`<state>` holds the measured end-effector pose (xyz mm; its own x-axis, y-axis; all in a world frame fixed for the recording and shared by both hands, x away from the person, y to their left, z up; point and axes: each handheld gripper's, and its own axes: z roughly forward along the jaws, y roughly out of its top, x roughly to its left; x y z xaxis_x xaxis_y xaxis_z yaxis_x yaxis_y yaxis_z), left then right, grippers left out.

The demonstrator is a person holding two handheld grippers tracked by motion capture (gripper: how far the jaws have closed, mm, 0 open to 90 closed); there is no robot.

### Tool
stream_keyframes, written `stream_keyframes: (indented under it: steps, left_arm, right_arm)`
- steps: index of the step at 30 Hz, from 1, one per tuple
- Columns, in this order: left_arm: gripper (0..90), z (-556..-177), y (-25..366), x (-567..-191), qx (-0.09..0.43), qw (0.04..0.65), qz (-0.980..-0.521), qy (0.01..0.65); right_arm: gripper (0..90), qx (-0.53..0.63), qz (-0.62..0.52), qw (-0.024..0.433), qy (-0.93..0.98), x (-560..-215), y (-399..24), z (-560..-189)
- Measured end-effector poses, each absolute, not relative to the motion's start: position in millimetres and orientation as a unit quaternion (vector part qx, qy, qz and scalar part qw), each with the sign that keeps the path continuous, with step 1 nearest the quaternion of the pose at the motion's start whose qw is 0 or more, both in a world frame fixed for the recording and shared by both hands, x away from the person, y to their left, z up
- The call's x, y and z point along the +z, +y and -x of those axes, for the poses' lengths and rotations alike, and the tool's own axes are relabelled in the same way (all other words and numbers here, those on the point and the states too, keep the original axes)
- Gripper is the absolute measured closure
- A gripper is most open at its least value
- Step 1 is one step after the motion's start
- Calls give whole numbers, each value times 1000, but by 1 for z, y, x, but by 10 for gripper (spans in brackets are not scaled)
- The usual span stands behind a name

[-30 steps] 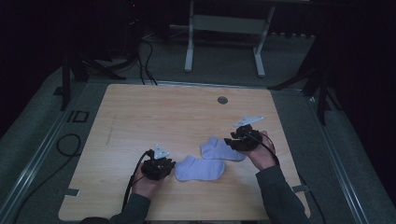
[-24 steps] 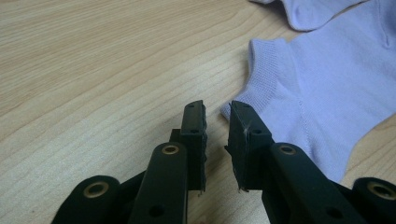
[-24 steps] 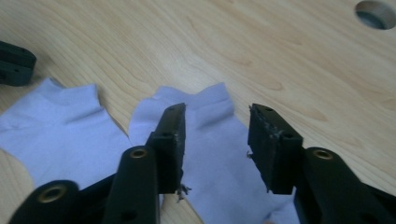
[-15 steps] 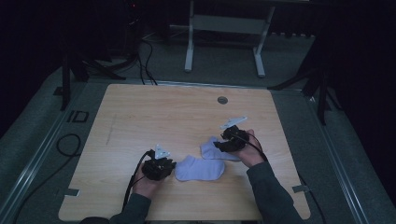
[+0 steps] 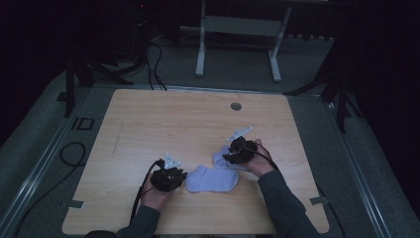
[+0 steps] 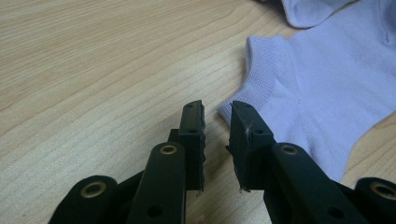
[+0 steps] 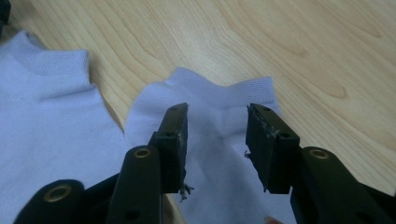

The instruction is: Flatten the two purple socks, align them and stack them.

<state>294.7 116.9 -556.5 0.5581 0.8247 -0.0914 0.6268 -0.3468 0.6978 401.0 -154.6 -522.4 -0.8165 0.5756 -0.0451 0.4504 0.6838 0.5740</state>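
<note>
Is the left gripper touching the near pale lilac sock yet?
Cannot tell. In the left gripper view the left gripper has a narrow empty gap between its jaws, beside the pale lilac sock's cuff corner; contact isn't plain.

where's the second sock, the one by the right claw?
High view: the far sock lies near the table's front, under the right claw, touching the near sock.

Count check: two pale lilac ankle socks on the wooden table (image 5: 148, 129), the near sock (image 5: 212, 179) lying by the table's front edge, the far sock (image 5: 221, 158) just behind it toward the table's right side. Two handheld grippers, the left gripper (image 5: 179, 176) and the right gripper (image 5: 229, 154). One round grey grommet (image 5: 236, 106) near the table's back edge. One table.
</note>
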Motion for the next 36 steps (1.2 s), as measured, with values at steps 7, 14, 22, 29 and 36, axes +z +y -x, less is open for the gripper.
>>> stream_keyframes:
  steps: [7,14,22,29,36]
  left_arm:
    - [751,-295,117,-556,140,353,-809,448]
    - [749,-294,116,-556,140,353,-810,447]
    - [749,-294,115,-556,139,353,-811,445]
    - [749,-294,115,-557,138,352,-811,445]
    - [748,-294,115,-557,139,354,-810,446]
  right_arm:
    - [534,261,-279,108,918,-531,-147,-401]
    - [530,256,-297,92,915,-541,-149,-406]
    - [683,259,-313,95,909,-541,-152,-409]
    - [847,262,-329,104,902,-541,-156,-411]
    - [851,272,-331,115,896,-534,-158,-406]
